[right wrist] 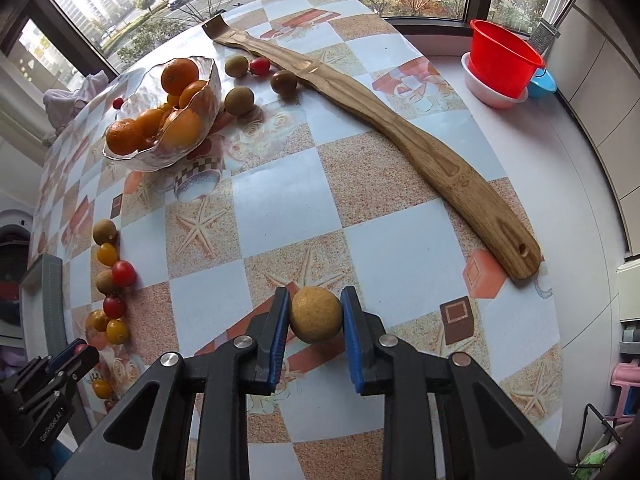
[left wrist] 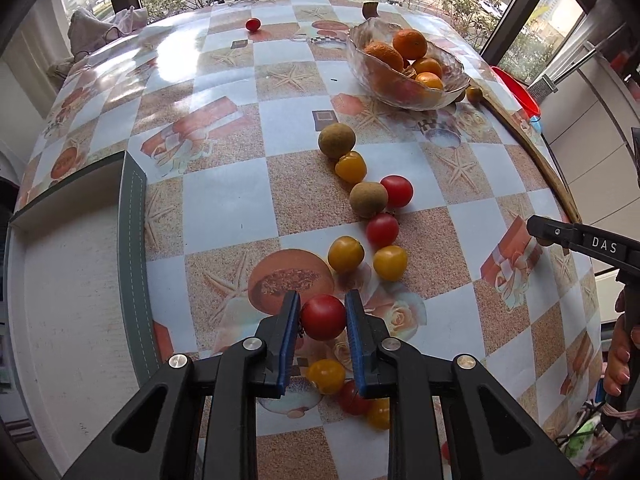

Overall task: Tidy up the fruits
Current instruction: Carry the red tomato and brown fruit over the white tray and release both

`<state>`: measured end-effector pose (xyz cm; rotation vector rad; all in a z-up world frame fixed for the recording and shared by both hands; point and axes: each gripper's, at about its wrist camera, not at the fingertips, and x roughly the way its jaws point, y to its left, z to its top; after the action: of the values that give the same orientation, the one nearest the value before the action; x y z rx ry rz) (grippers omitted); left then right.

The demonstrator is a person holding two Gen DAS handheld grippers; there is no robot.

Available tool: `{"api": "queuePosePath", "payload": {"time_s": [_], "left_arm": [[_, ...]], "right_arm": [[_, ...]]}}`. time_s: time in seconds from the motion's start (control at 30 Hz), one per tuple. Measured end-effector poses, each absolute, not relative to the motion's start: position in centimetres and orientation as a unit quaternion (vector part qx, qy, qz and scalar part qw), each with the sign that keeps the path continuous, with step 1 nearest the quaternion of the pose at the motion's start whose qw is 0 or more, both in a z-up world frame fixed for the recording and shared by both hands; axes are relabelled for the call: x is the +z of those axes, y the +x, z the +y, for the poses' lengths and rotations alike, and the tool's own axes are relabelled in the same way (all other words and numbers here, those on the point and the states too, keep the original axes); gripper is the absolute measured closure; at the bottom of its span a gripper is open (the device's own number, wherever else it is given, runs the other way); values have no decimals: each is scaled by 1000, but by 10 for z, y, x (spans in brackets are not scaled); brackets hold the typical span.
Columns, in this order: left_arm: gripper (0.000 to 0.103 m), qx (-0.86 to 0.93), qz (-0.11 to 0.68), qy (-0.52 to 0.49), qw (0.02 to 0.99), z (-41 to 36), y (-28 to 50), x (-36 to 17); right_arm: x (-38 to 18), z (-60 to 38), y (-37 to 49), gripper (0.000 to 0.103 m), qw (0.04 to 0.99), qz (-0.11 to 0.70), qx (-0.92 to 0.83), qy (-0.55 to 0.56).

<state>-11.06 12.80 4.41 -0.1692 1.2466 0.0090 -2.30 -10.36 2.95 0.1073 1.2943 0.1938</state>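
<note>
On checkered table (left wrist: 224,208): left gripper (left wrist: 323,316) clamped on red cherry tomato (left wrist: 323,317), beside fruit row; right gripper (right wrist: 316,314) clamped on tan round fruit (right wrist: 316,315), near wooden board (right wrist: 440,160).

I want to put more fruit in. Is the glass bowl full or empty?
Partly full. The glass bowl holds several oranges piled above its rim; its other contents are hidden behind them.

bowl (right wrist: 132,152): table (right wrist: 400,208) far-left, oranges (right wrist: 176,76) inside | wooden backscratcher (right wrist: 400,136): right of bowl | cherry tomatoes (left wrist: 384,230): row before bowl
</note>
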Motion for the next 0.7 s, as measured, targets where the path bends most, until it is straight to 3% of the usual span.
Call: {"api": "queuePosePath", "payload": {"time_s": [0.37,0.7], "left_arm": [[78,54,550,-120,825,188,-135,78],[78,166,536,-131,817,291,-175,79]], "right_arm": [[59,-9,-48,75,775,601,193,31],[72,131,-62,75,736,595,322,-10]]}}
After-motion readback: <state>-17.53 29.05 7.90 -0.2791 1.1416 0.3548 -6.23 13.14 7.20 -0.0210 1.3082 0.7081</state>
